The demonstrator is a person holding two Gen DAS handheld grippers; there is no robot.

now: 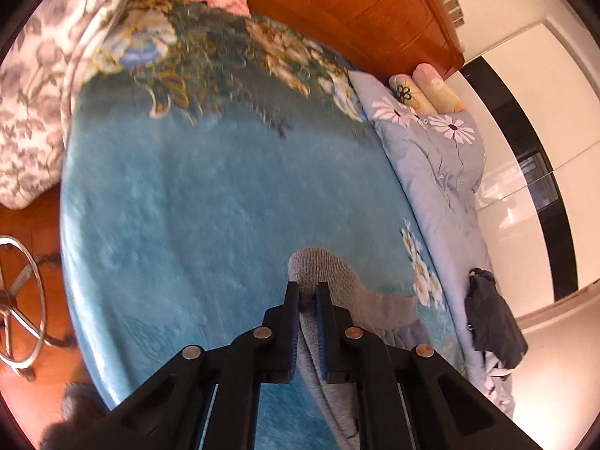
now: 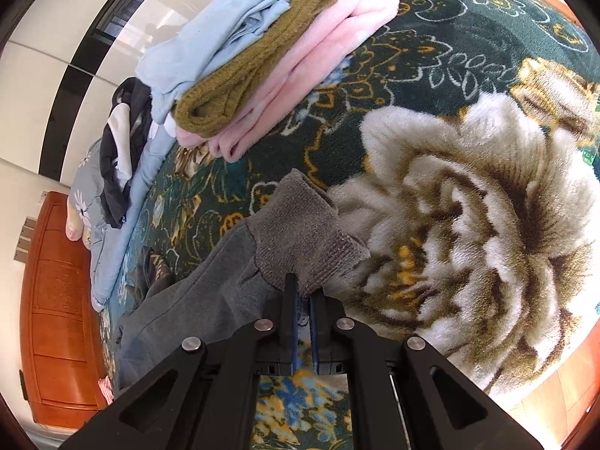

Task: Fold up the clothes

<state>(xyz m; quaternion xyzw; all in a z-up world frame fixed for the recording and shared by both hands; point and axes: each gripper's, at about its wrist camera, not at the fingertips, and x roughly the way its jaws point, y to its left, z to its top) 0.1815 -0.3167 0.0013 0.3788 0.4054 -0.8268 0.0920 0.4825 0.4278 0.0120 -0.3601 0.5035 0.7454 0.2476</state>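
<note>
We hold the grey knitted garment over the blue floral blanket: left gripper and right gripper each clench a ribbed cuff, fabric trailing back beneath both claws.

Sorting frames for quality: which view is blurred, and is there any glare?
Left wrist: motion blur smears the blanket; the gripper and grey garment stay fairly sharp, with glare on the white wardrobe. Right wrist: sharp throughout, with fisheye bending at the edges.
</note>
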